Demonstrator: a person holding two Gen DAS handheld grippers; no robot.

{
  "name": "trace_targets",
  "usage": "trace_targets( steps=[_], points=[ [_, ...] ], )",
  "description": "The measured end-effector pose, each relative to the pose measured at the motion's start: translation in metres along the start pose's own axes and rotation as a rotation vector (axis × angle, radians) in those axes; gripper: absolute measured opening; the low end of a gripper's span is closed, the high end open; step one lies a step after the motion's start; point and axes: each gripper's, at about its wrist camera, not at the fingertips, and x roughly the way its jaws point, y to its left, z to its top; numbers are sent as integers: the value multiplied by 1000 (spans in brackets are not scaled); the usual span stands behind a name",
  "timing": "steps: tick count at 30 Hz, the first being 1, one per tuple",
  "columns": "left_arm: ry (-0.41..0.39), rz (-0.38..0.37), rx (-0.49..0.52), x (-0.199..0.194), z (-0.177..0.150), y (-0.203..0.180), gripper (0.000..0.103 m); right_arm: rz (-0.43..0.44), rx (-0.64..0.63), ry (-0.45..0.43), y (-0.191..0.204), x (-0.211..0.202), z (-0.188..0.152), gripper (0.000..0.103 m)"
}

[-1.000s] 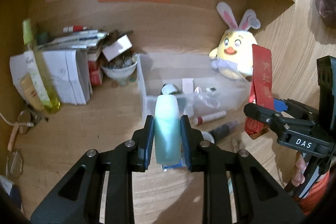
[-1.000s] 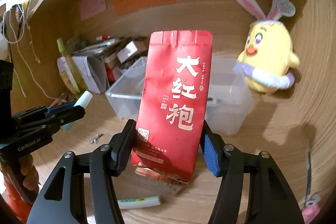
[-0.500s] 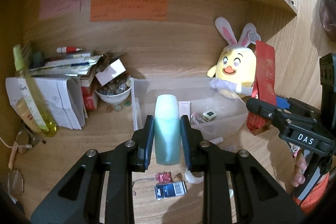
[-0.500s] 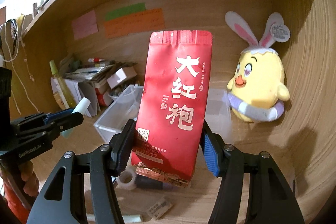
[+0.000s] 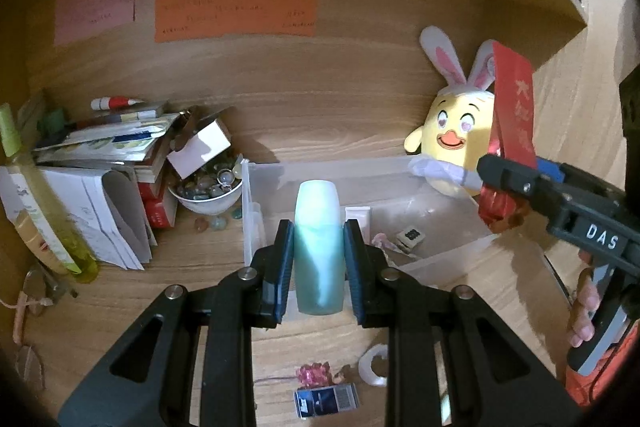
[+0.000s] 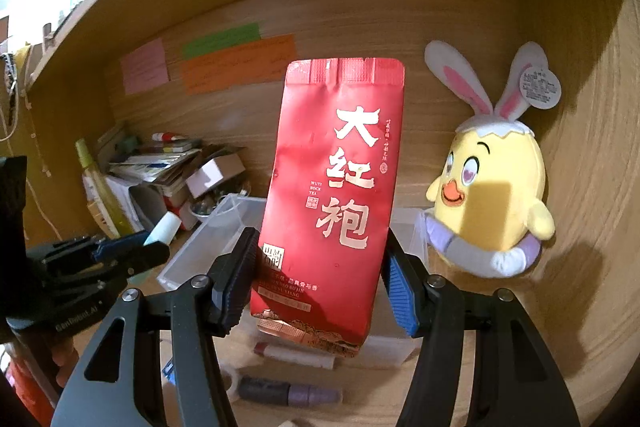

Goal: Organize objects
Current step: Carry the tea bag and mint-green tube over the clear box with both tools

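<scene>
My left gripper point(image 5: 318, 263) is shut on a pale teal bottle point(image 5: 318, 243) with a white cap, held upright in front of a clear plastic bin point(image 5: 320, 175). My right gripper point(image 6: 320, 279) is shut on a tall red tea packet point(image 6: 336, 187) with white characters, held upright above the bin point(image 6: 192, 259). In the left wrist view the right gripper point(image 5: 516, 187) and its red packet point(image 5: 514, 115) hang at the right, over the bin's right end. The right wrist view shows the left gripper point(image 6: 148, 247) at the left, the bottle's cap point(image 6: 162, 229) sticking out.
A yellow bunny-eared plush point(image 5: 452, 131) sits behind the bin. Left of it stand a bowl of stones point(image 5: 208, 187), stacked papers point(image 5: 100, 147) and a yellow-green spray bottle point(image 5: 36, 211). A tape roll point(image 5: 374, 365), a pink trinket point(image 5: 312, 373) and a small blue box point(image 5: 326, 399) lie on the desk in front.
Both grippers have pulled back and risen with their loads; the bin and plush now sit lower and farther off. The small blue box and tape roll came into view near the left gripper.
</scene>
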Motion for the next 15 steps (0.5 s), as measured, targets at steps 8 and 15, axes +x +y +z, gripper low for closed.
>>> trace_targets(
  steps=[8,15],
  points=[
    [24,10,-12,24,3,2,24,-26,-7,30,-6,25,5,55],
    [78,24,-16,51,-2,4,24,-6,10,104,-10,57,-6,55]
  ],
)
